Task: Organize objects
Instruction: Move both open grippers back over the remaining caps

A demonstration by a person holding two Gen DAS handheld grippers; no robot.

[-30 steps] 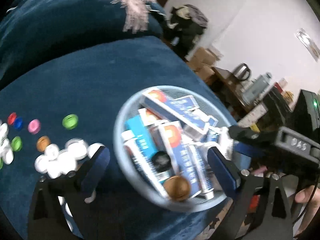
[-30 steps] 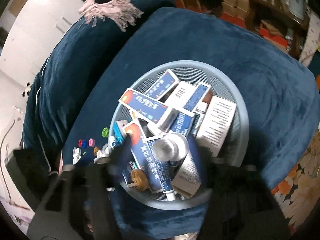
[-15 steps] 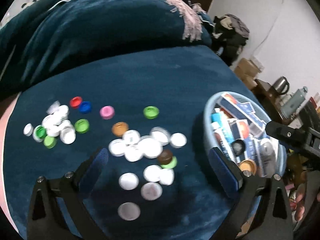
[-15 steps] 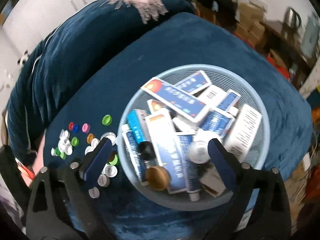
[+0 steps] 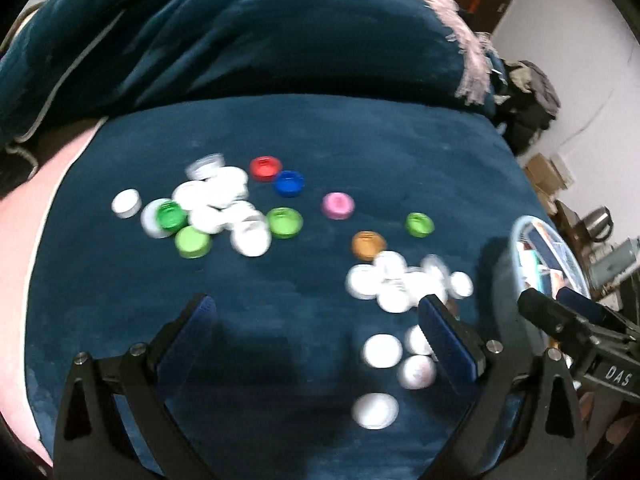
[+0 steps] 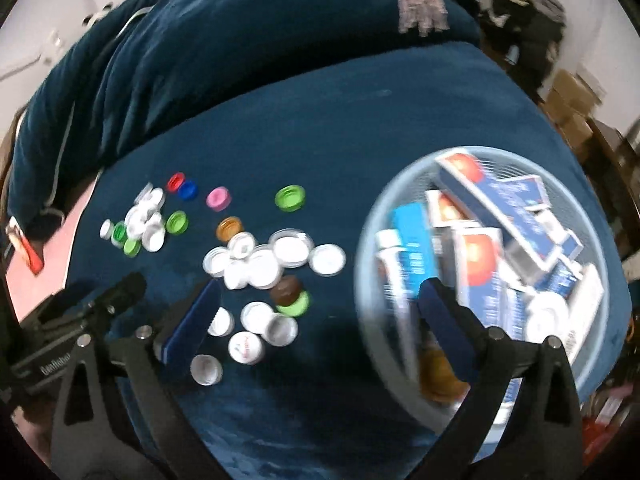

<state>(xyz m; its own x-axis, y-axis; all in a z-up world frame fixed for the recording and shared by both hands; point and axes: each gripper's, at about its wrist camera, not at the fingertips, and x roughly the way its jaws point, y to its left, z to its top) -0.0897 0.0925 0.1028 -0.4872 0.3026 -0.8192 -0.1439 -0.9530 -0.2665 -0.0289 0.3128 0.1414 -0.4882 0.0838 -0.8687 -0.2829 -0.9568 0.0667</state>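
Note:
Many loose bottle caps lie on a dark blue cushion [image 5: 320,136]: a left cluster of white and green caps [image 5: 212,204], single red [image 5: 264,168], blue [image 5: 289,183], pink [image 5: 338,205] and orange [image 5: 368,245] caps, and a right cluster of white caps [image 5: 400,282]. A pale blue mesh basket [image 6: 372,240] full of medicine boxes and tubes stands at the right. My left gripper [image 5: 316,316] is open and empty above the cushion, near the white caps. My right gripper [image 6: 320,308] is open and empty, its right finger over the basket's rim, its left by the white caps [image 6: 256,260].
The basket also shows at the right edge of the left wrist view [image 5: 520,232]. A blue backrest with a pink fringed cloth [image 6: 416,0] rises behind. Cardboard boxes [image 6: 568,96] and a kettle [image 5: 598,222] stand beyond the cushion's right edge.
Both grippers have swung left, away from the basket and toward the caps. The left wrist view now centres on the caps; the basket has slid to the right in both views.

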